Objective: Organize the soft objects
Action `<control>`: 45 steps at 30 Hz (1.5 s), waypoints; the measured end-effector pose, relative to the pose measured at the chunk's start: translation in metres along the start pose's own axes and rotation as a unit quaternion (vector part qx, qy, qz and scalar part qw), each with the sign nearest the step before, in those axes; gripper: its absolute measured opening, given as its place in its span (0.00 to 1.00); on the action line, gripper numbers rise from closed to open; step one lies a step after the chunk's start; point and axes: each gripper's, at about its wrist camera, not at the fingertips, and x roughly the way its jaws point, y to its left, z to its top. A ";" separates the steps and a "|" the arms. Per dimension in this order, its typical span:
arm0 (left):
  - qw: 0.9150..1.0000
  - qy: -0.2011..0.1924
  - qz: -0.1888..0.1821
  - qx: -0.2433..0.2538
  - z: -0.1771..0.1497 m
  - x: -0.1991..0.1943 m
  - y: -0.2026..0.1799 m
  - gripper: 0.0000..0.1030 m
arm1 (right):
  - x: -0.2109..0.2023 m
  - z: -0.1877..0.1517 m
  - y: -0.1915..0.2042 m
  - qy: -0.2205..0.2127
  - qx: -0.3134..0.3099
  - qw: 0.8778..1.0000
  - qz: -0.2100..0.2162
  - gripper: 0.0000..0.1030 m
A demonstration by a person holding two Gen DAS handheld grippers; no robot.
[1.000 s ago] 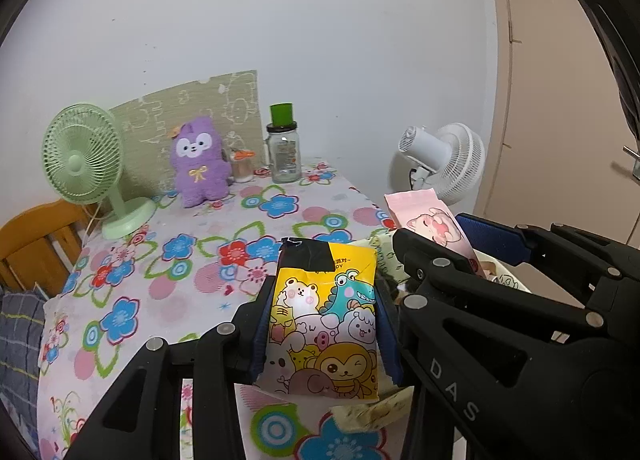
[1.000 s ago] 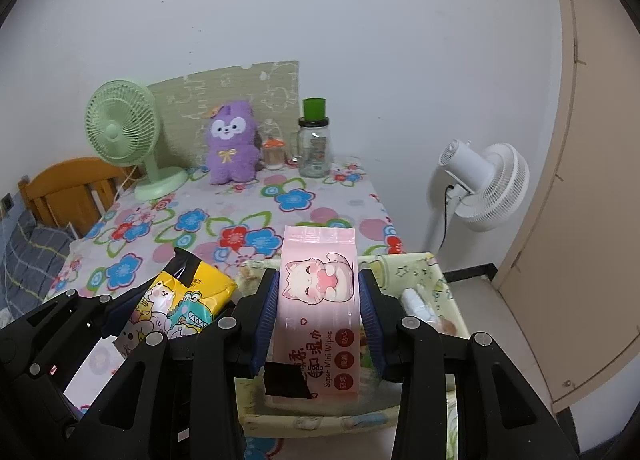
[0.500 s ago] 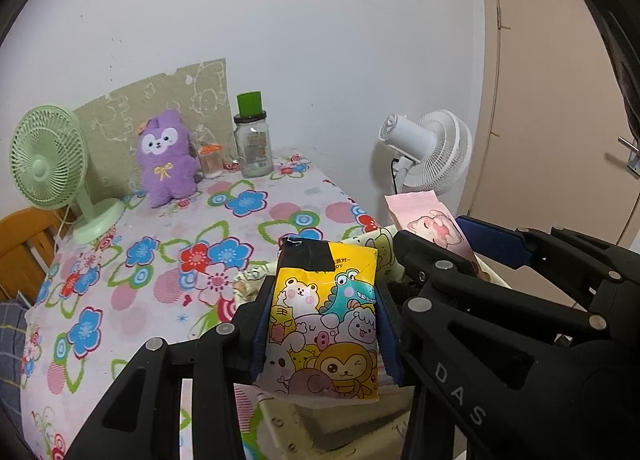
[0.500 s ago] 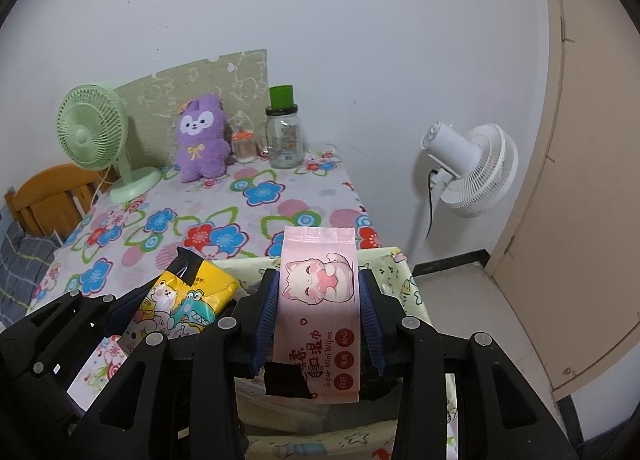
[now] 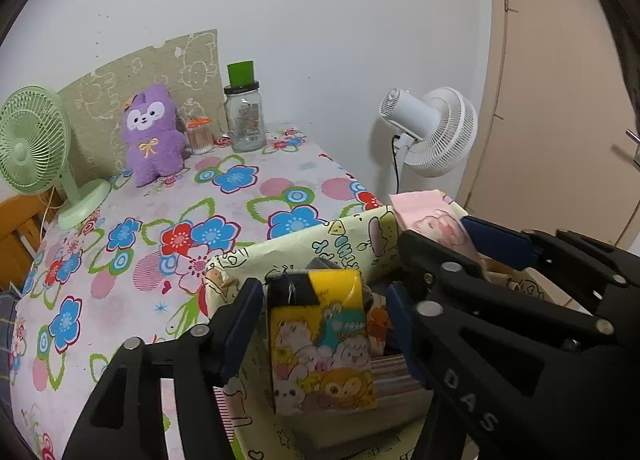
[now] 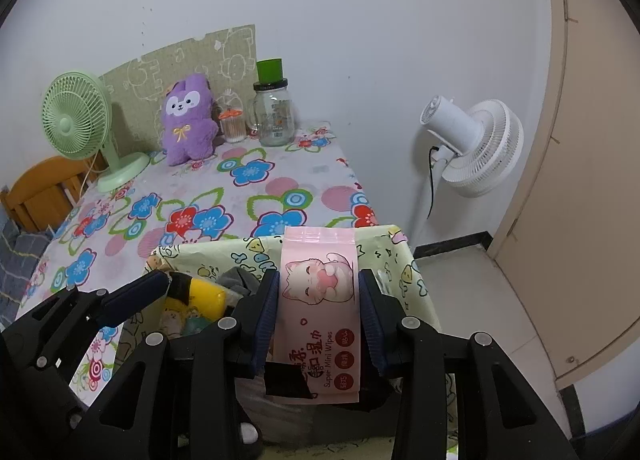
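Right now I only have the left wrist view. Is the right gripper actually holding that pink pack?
Observer: Yes. The right gripper is shut on the pink wipes pack, with a finger pressed against each side.
Operator: Where is it relative to the fabric bin?
Observer: It hangs over the open top of the fabric bin, toward the right side, not set down.
Operator: Any marking on it?
Observer: A patch of black tape covers the end nearest the camera.

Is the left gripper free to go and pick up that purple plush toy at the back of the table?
Probably not yet. The path over the flowered table to the purple plush toy looks unobstructed, but the left gripper has the yellow packet between its fingers over the fabric bin, so it must release that first.
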 end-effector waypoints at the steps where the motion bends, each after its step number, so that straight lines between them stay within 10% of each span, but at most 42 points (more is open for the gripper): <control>1: 1.000 -0.001 -0.001 0.001 0.000 -0.001 -0.001 0.71 | 0.001 0.000 0.000 0.000 0.000 1.000 0.001 0.41; 9: 1.000 -0.005 -0.001 0.004 0.000 -0.008 0.001 0.78 | 0.000 0.001 0.004 0.002 0.005 1.000 0.021 0.44; 13: 1.000 -0.011 0.009 0.004 -0.002 -0.015 0.003 0.84 | -0.007 0.000 0.007 -0.007 0.003 1.000 0.022 0.63; 25: 0.999 -0.037 0.022 -0.004 -0.011 -0.048 0.018 0.93 | -0.039 -0.007 0.023 -0.034 0.007 0.999 0.021 0.82; 45: 0.994 -0.076 0.069 -0.034 -0.044 -0.110 0.073 1.00 | -0.095 -0.028 0.085 -0.093 -0.024 0.995 0.032 0.94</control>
